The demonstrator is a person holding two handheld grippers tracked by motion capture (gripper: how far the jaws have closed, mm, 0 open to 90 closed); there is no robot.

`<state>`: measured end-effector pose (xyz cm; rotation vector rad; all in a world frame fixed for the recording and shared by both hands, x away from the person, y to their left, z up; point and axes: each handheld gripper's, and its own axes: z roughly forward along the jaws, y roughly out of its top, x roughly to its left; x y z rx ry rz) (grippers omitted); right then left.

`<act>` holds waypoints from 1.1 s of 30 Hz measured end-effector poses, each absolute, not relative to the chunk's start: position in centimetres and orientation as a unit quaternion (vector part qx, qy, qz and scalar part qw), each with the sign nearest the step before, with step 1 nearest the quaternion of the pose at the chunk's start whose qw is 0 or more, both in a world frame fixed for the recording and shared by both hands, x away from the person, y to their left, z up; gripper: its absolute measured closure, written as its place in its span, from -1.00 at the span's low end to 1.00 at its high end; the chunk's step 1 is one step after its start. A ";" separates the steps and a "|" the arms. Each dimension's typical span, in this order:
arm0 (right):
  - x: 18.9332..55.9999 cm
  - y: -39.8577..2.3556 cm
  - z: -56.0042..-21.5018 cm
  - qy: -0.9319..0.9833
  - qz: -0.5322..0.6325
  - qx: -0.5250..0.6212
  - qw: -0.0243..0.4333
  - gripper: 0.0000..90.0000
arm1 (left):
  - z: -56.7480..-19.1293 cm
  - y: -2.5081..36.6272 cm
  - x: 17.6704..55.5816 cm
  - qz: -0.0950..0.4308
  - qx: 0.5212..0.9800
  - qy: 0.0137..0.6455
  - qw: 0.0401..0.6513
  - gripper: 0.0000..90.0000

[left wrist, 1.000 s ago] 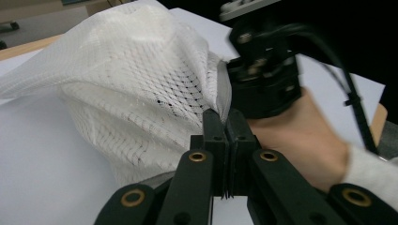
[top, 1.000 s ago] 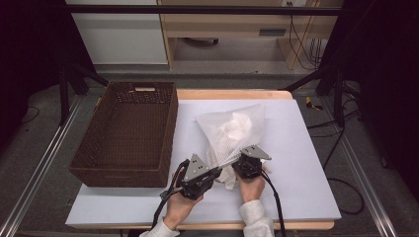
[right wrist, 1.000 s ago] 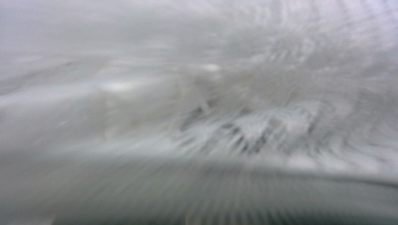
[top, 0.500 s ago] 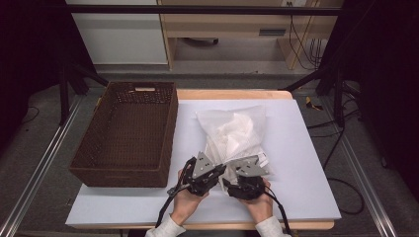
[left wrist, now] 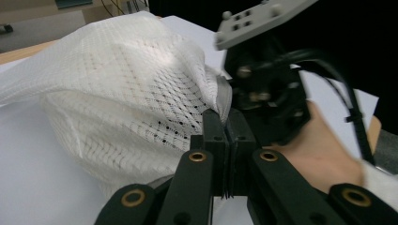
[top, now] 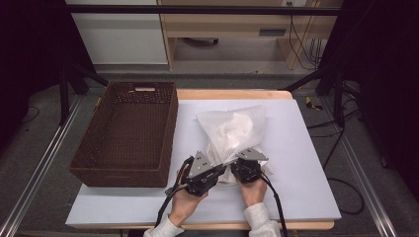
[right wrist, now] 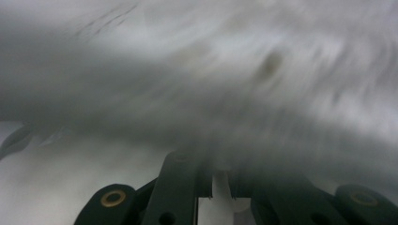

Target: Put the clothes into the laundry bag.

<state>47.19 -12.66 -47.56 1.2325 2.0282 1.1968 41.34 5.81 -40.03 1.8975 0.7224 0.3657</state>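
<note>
Overhead, a white mesh bag (top: 232,136) is seen lying on the white table top (top: 306,148), just right of a brown wicker basket (top: 126,133). Its near end is met by both tools: the left gripper (top: 217,170) and the right gripper (top: 237,165) are held side by side at the bag's near edge, each gripped by a hand with a white sleeve (top: 259,219).

In the left gripper view, the left gripper (left wrist: 228,136) is shown with its jaws pressed together, an edge of the mesh bag (left wrist: 122,93) pinched between them. The right gripper's body (left wrist: 267,93) is seen close beside it.

In the right gripper view, blurred white mesh (right wrist: 234,84) is spread across the picture. The right gripper (right wrist: 220,183) has just been closing; a strip of white is seen between its nearly joined jaws, though a firm grip cannot be told through the blur.
</note>
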 end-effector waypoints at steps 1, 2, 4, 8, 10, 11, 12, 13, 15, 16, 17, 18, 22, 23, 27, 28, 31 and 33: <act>47.6 -12.6 -47.6 0.734 0.440 0.456 0.243 0.85 | -39.7 5.8 41.1 0.158 0.789 0.297 0.514 0.97; 48.1 -12.6 -47.7 0.724 0.447 0.465 0.245 0.85 | -39.4 5.8 40.8 0.162 0.790 0.292 0.515 0.97; 49.1 -12.8 -48.2 0.704 0.453 0.488 0.248 0.86 | -39.1 5.8 40.4 0.175 0.794 0.288 0.506 0.97; 50.1 -12.5 -48.6 0.693 0.432 0.510 0.270 0.86 | -40.1 6.0 40.6 0.171 0.796 0.289 0.504 0.97; 50.0 -12.6 -48.5 0.697 0.436 0.505 0.262 0.81 | -40.6 6.2 41.1 0.168 0.797 0.291 0.501 0.97; 50.0 -12.7 -48.5 0.703 0.443 0.500 0.245 0.77 | -40.9 6.3 41.4 0.165 0.798 0.293 0.500 0.96; 49.8 -13.0 -48.3 0.712 0.443 0.490 0.237 0.69 | -41.2 6.3 41.7 0.162 0.800 0.294 0.498 0.96; 49.5 -13.3 -48.1 0.719 0.445 0.483 0.229 0.57 | -41.5 6.4 41.9 0.155 0.799 0.296 0.500 0.96; 48.7 -14.2 -47.5 0.729 0.456 0.465 0.211 0.25 | -41.8 6.3 42.2 0.155 0.799 0.299 0.499 0.95; 48.1 -14.6 -47.2 0.733 0.454 0.459 0.215 0.17 | -41.9 6.2 42.2 0.158 0.799 0.298 0.499 0.95; 47.5 -15.0 -46.9 0.735 0.451 0.453 0.225 0.10 | -42.0 6.1 42.2 0.157 0.797 0.299 0.501 0.95; 46.7 -15.3 -46.5 0.736 0.454 0.446 0.230 -0.01 | -42.0 5.9 42.3 0.158 0.797 0.299 0.501 0.94; 45.3 -15.6 -47.1 0.751 0.441 0.444 0.211 -0.17 | -42.2 5.3 42.4 0.164 0.797 0.298 0.499 0.94; 45.1 -15.3 -47.6 0.756 0.435 0.444 0.205 -0.14 | -42.2 5.2 42.4 0.164 0.798 0.297 0.498 0.94; 45.6 -14.1 -48.9 0.780 0.388 0.450 0.195 0.29 | -42.2 5.2 42.3 0.165 0.796 0.298 0.500 0.94; 45.8 -14.0 -48.9 0.778 0.387 0.455 0.196 0.50 | -42.2 5.2 42.3 0.164 0.796 0.298 0.500 0.94; 46.8 -13.9 -48.9 0.776 0.386 0.460 0.193 0.94 | -42.0 5.2 42.2 0.165 0.796 0.298 0.501 0.94; 47.4 -13.5 -48.8 0.773 0.381 0.465 0.202 0.96 | -41.7 5.2 42.0 0.165 0.794 0.298 0.504 0.95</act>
